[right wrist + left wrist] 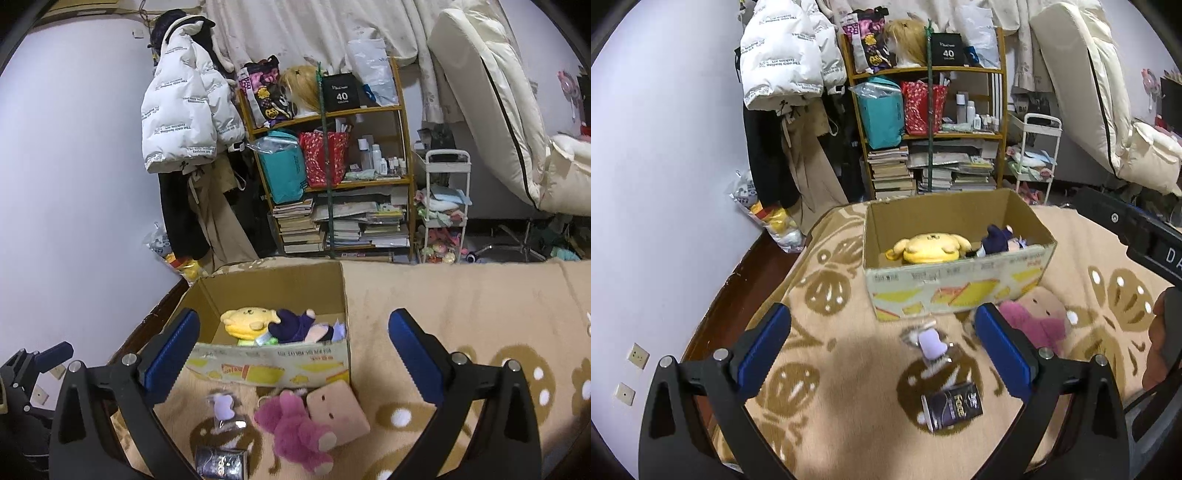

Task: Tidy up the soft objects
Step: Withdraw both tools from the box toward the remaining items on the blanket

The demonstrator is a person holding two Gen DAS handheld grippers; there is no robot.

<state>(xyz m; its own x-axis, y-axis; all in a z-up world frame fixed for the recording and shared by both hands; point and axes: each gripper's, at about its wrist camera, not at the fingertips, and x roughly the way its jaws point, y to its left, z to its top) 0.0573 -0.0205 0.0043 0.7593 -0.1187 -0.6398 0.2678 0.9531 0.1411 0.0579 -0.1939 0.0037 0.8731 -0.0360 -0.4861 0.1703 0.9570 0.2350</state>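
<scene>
An open cardboard box [955, 290] [273, 369] stands on the patterned blanket and holds a yellow dog plush [931, 246] [245, 320] and a dark navy doll [995, 240] [295, 325]. In front of the box lie a pink plush bear [295, 428] [1034, 325], a flat peach plush [338, 410], a small lilac toy in clear wrap [931, 341] [223, 404] and a dark purple packet [955, 406] [221, 461]. My left gripper [882, 336] is open above the lilac toy, holding nothing. My right gripper [293, 341] is open over the box's front wall, also holding nothing.
A bookshelf [925, 125] crammed with bags, bottles and stacked books stands behind the bed, beside hanging coats [786, 55] and a white cart [1036, 155]. A bag of plush toys [772, 221] leans on the wall at left. The blanket [461, 306] stretches right of the box.
</scene>
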